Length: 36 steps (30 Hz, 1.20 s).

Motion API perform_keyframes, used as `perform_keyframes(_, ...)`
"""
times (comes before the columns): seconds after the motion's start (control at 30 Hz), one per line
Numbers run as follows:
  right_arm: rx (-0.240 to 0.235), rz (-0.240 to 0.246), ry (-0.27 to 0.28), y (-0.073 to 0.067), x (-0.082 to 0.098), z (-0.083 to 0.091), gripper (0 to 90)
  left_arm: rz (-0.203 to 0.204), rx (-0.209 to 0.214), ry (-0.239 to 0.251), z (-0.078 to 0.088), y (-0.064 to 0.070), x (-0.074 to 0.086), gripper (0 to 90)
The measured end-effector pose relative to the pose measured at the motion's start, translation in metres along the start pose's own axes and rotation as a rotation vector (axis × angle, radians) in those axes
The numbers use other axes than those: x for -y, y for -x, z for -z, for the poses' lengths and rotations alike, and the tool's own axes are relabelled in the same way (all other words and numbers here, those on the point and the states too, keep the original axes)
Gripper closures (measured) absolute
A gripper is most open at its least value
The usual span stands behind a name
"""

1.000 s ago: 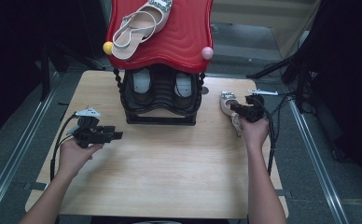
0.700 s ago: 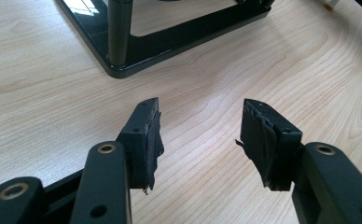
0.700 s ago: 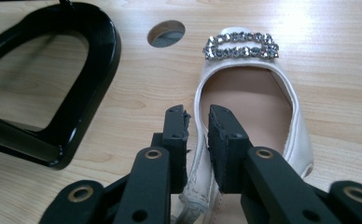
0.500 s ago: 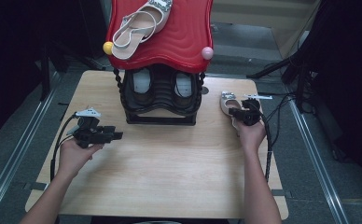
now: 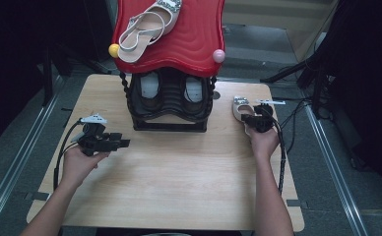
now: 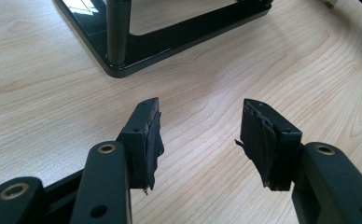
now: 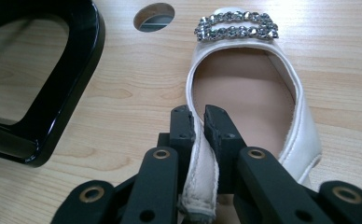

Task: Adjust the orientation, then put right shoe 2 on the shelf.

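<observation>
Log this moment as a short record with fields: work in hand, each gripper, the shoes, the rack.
work in hand: gripping the cream shoe on the table
right gripper: jaws have just been closing, pinched on the cream shoe's side wall
left gripper: open, nothing between the jaws, above bare wood
second shoe: lies on the red top of the rack
rack: black frame, mid-table, left of the cream shoe

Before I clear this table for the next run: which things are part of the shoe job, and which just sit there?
In the job:
- cream shoe on the table, its side wall pinched by the right gripper
- matching shoe on the red rack top

Just lying about:
- left gripper, open over bare wood
- table hole
</observation>
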State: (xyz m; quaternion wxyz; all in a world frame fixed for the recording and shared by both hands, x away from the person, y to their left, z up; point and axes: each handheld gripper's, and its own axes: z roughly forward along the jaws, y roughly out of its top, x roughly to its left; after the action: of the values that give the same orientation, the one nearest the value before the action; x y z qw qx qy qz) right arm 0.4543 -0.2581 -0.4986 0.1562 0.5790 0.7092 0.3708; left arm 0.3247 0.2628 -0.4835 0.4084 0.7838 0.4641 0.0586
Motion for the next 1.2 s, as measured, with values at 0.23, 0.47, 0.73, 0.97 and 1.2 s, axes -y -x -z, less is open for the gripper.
perform_keyframes(0.23, 0.002, -0.005, 0.001, -0.002, -0.001, 0.002, 86.5, 0.003, -0.005, 0.000, 0.001, -0.002, 0.001, 48.4)
perform_keyframes(0.47, -0.047, -0.071, 0.011, 0.004, -0.004, 0.009, 87.5, 0.009, -0.005, 0.000, 0.001, -0.002, 0.001, 48.3)
perform_keyframes(0.73, -0.067, -0.088, 0.015, 0.002, -0.007, 0.017, 87.9, 0.007, -0.003, 0.000, 0.002, -0.002, 0.002, 48.3)
perform_keyframes(0.97, -0.096, -0.098, 0.020, 0.001, -0.009, 0.021, 88.4, 0.020, -0.002, 0.006, 0.004, -0.004, 0.002, 48.2)
perform_keyframes(1.2, -0.087, -0.072, 0.004, -0.006, -0.015, 0.025, 88.4, 0.025, 0.003, 0.010, 0.004, -0.005, 0.002, 48.2)
